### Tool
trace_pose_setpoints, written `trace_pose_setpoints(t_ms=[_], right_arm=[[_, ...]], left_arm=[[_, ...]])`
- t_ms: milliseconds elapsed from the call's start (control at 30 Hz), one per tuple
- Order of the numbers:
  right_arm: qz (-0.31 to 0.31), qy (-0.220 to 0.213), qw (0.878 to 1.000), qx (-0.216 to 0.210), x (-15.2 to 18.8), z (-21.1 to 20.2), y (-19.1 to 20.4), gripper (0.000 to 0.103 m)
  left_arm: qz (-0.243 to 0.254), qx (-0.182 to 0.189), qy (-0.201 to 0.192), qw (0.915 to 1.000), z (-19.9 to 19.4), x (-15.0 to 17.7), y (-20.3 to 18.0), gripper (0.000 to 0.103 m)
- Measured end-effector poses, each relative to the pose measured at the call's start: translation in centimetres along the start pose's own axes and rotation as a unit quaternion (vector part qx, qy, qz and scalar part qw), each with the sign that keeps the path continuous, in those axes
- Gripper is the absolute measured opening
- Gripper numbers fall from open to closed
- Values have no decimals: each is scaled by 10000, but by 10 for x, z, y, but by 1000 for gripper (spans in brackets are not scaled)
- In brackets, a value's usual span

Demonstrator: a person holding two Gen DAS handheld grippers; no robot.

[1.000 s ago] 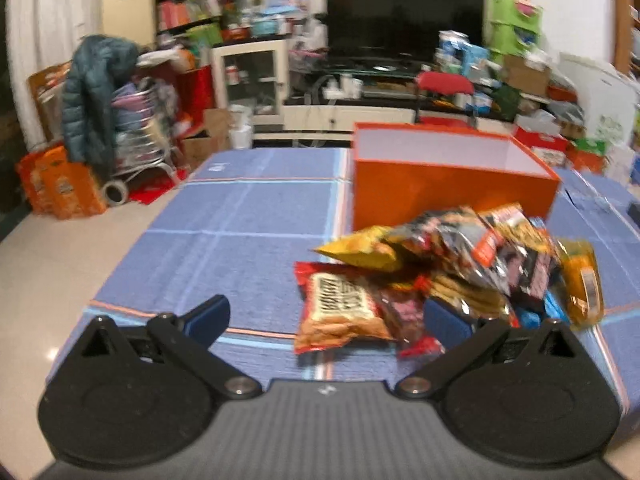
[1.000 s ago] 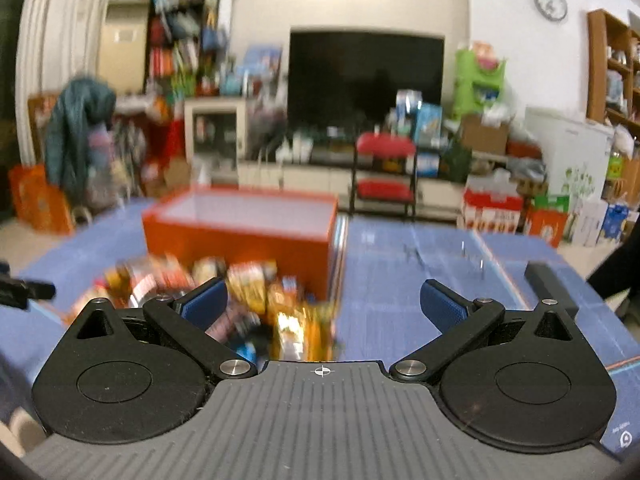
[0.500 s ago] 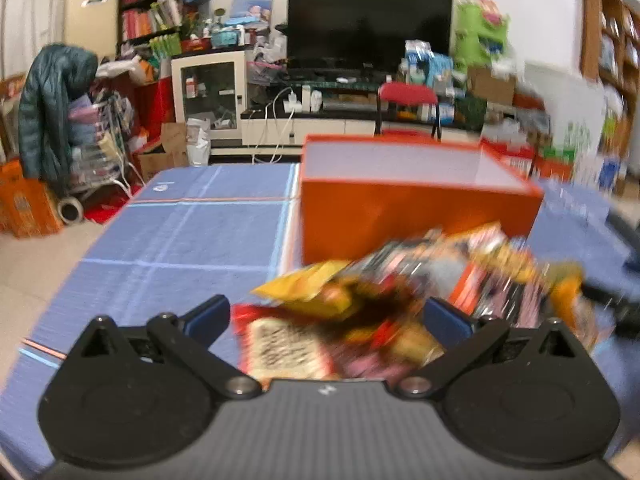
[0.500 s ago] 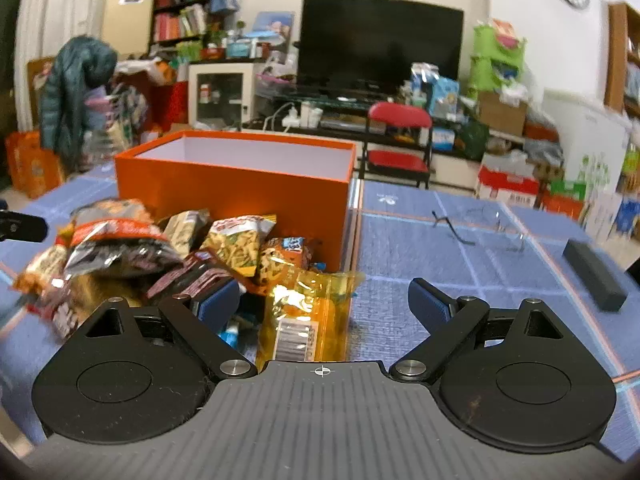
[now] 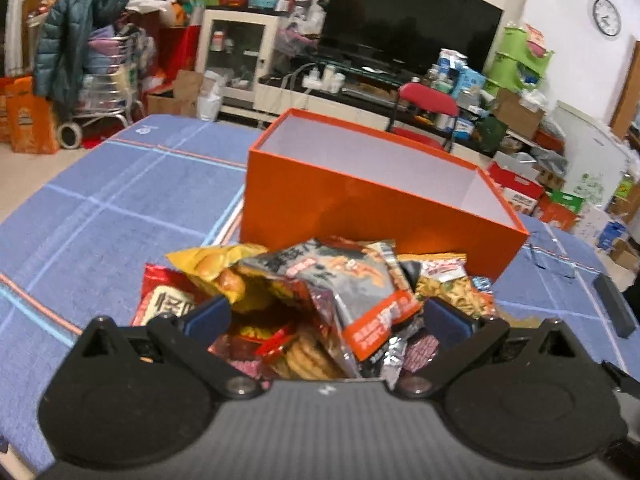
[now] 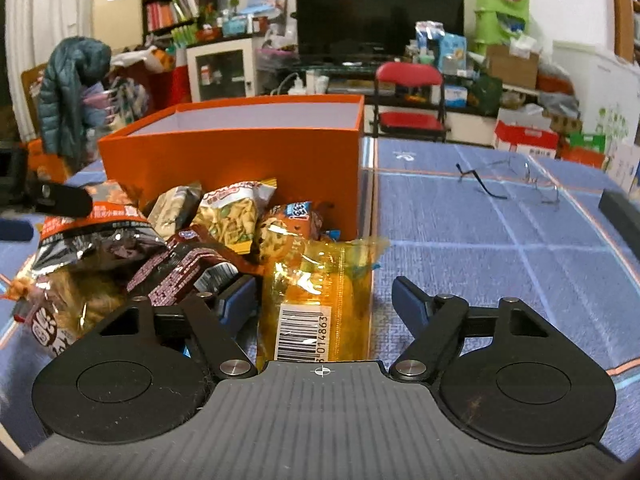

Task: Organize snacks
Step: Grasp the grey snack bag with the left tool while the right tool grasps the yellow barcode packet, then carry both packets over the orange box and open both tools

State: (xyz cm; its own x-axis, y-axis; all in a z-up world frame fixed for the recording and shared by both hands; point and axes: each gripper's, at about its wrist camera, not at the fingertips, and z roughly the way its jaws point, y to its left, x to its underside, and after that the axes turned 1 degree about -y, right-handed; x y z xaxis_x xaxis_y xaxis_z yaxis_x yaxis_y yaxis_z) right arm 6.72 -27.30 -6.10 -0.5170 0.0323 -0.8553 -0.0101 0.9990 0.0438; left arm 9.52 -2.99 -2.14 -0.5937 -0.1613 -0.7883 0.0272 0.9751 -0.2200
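Note:
A heap of snack packets [image 5: 320, 292] lies on the blue cloth against an open orange box [image 5: 360, 200]. My left gripper [image 5: 326, 316] is open, its fingers straddling the heap around a grey-and-orange packet [image 5: 352, 284]. In the right wrist view my right gripper [image 6: 322, 300] is open, its fingers either side of a clear yellow packet with a barcode [image 6: 316, 300]. The box [image 6: 240, 160] stands behind the heap [image 6: 180, 232]. The left gripper's finger [image 6: 60, 200] shows at the far left.
A blue checked cloth [image 6: 500, 248] covers the table. A pair of glasses [image 6: 516, 180] and a dark bar [image 6: 624, 220] lie to the right. Behind stand a TV, a red chair [image 6: 412, 96] and cluttered shelves.
Both grippers have moved forward and down onto the heap. The left now straddles the grey-and-orange packet, the right the yellow packet. The right fingers have drawn closer together.

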Motion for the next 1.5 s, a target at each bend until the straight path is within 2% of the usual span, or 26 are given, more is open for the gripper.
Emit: trace_pose_setpoints(t_ms=[67,167,267,400,467,600,633,667,767,867,900,967,1133,1267,1500], right_arm=[[38,95,9999,29,1,5,0,63],[147,304,9994,-85,2,12,1,43],[116,409,9991,-61,4,17,5,41],[103,462,9988,-119,6,21,5,41],[111,493,9986,-135,7,23,4,41],[134,536,9984,-152,9,24,1,42],[140,549,9983,-166,9,24,0,42],[162,567,9981,-184,9,25,-1,42],[264,622,9973,-298,9,25,-5,40],[328,664,9965,-399,9,26,-7,33],[346,680,9963,-386,9,25,-8,23],[431,708,9956,-436,8,26,-11,21],[544,693,9951,-444,6,23,-14,19],[324,506,9976,-354,2,15,-8,19],[113,351,9991,-216,-5,5,-2,19]], left_arm=[[-39,-98,103,9999,1,2,-2,102],[-85,-120,170,9997,6,4,-4,102],[-202,-149,214,9995,15,1,-6,97],[-728,-20,363,9967,26,-5,-4,95],[-880,52,428,9952,34,-8,-5,86],[-1387,129,413,9894,39,-13,-2,85],[-1363,130,429,9897,40,-13,-4,80],[-1325,120,467,9900,42,-13,-5,69],[-1366,217,537,9889,41,-15,-5,66],[-1338,412,529,9887,36,-16,-4,64],[-1317,468,527,9888,35,-16,-5,64],[-1178,561,492,9902,30,-15,-7,64],[-840,741,269,9933,17,-16,-16,64],[-617,817,141,9946,6,-19,-20,64],[-324,587,191,9976,0,-18,-18,64]])
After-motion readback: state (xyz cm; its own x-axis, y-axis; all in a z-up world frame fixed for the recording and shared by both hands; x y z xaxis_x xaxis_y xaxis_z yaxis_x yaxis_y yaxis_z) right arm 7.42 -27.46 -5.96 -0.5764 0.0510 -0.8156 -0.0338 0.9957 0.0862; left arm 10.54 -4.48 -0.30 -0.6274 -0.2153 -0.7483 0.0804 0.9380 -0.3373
